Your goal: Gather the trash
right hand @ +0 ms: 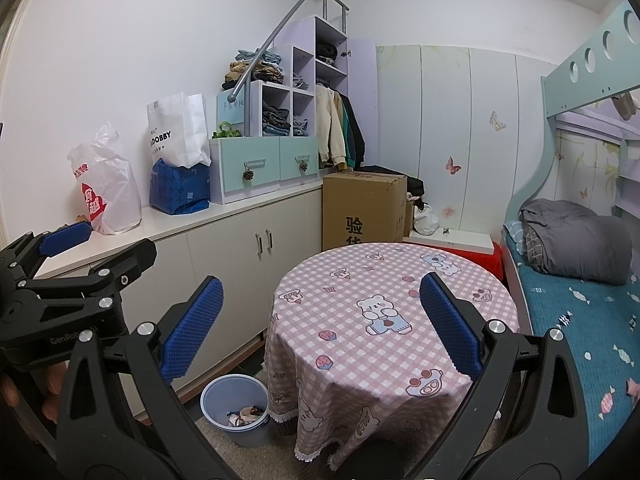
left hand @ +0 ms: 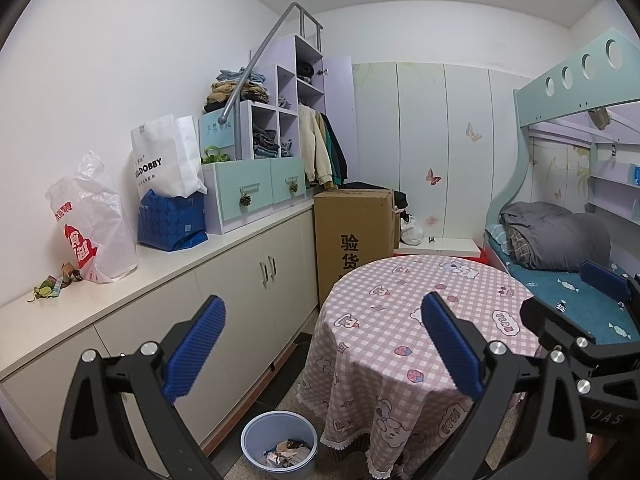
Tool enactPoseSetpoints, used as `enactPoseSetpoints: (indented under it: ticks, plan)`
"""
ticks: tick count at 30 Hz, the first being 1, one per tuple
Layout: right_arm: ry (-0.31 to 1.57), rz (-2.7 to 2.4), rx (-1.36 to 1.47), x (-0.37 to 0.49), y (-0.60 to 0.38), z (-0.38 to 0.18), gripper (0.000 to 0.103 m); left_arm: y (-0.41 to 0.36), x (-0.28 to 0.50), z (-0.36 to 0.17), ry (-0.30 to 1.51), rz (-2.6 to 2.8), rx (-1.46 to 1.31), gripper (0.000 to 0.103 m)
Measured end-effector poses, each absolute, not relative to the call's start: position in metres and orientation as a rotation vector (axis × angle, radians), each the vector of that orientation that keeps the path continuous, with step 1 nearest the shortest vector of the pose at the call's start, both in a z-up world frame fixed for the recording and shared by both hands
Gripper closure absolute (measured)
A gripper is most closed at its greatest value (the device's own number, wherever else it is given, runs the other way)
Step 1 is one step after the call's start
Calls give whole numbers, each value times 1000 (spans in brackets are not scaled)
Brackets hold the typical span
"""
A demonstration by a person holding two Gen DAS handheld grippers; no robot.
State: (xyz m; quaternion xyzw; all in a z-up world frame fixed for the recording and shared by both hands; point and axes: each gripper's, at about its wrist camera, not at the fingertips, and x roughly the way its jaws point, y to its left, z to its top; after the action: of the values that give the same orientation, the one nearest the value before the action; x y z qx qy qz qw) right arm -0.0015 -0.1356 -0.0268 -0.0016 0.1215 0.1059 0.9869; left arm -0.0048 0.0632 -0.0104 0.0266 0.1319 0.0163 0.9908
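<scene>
Both tools are held up in the air over the room, side by side; the left tool (left hand: 322, 344) has its blue-padded fingers spread wide with nothing between them, and the right tool (right hand: 320, 326) is likewise spread wide and carries nothing; in the right wrist view the left tool appears at the left edge, and in the left wrist view the right tool shows at the right edge. The trash bin (left hand: 280, 446), a pale blue round pail, stands on the floor just beside the hanging edge of the tablecloth and in front of the low cabinets; crumpled wrappers (left hand: 289, 453) lie in its bottom. A round surface (right hand: 394, 312) draped in a pink checked cloth with cartoon bears stands near the bed (right hand: 580, 320), which has a teal cover and a folded grey quilt (right hand: 576, 236). Along the left wall runs a long white surface (left hand: 168, 272); at its near end lie small scraps of trash (left hand: 52, 286), green and brown bits, beside a white plastic bag (left hand: 94, 224) with red print; further along stand a blue bag (left hand: 172, 220) with a white paper bag (left hand: 164, 156) in it, then a mint drawer unit (left hand: 248, 192). A cardboard box (left hand: 354, 236) stands on the floor past the cabinets.
</scene>
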Motion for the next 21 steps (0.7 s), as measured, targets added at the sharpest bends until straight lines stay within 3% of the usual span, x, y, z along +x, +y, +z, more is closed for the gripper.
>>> enactPoseSetpoints:
  ticks: [21]
  plan:
    - [257,215,0,1,-141,-34,6,69,-6,-16,272,27,56,7]
